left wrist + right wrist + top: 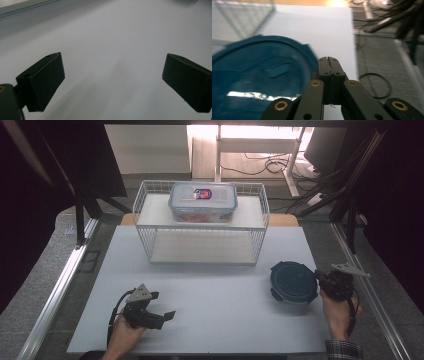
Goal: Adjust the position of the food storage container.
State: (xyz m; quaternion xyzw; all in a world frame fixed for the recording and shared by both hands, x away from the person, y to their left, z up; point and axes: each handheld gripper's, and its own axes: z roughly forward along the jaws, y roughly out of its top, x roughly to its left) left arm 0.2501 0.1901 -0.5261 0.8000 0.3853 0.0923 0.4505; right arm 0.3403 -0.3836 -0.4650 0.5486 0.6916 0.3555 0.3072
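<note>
A round dark blue lid (293, 281) lies flat on the white table (210, 295) at the right. My right gripper (320, 279) sits just at the lid's right edge; in the right gripper view its jaws press together with nothing between them, beside the lid (259, 82). My left gripper (162, 306) rests low near the table's front left. Its fingers (42, 81) stand wide apart over bare table. A clear rectangular container (203, 201) with a blue-rimmed lid sits on top of the white wire rack (150, 232) at the back.
The wire rack has an open lower shelf facing me. Metal frame rails (60, 285) run along both sides of the table. Cables (280, 165) and dark stands crowd the floor at the back right. A black cable loop (375, 86) lies on the grey floor right of the table.
</note>
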